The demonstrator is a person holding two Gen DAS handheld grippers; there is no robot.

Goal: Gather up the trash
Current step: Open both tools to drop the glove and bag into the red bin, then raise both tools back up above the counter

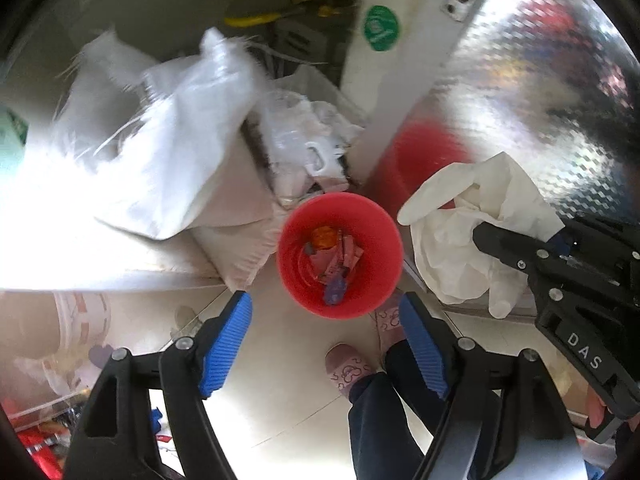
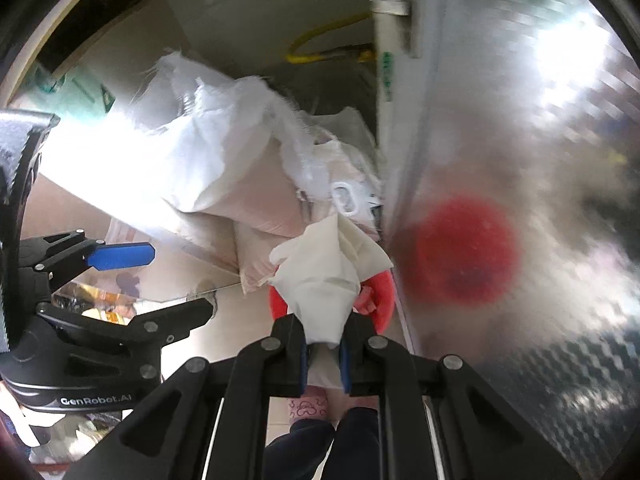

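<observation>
Clamping a crumpled white glove-and-tissue wad, the right tool hung over the round red plastic bin. Only the left view showed the bin's wrappers beyond the left tool, wide and empty.

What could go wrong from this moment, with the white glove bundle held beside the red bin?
1. The right gripper pinches only one end of the white glove bundle; loose fingers could drape over the red bin rim or miss it.
2. The bundle hangs to the side of the bin's mouth in the left wrist view, so releasing now would likely drop it outside.
</observation>
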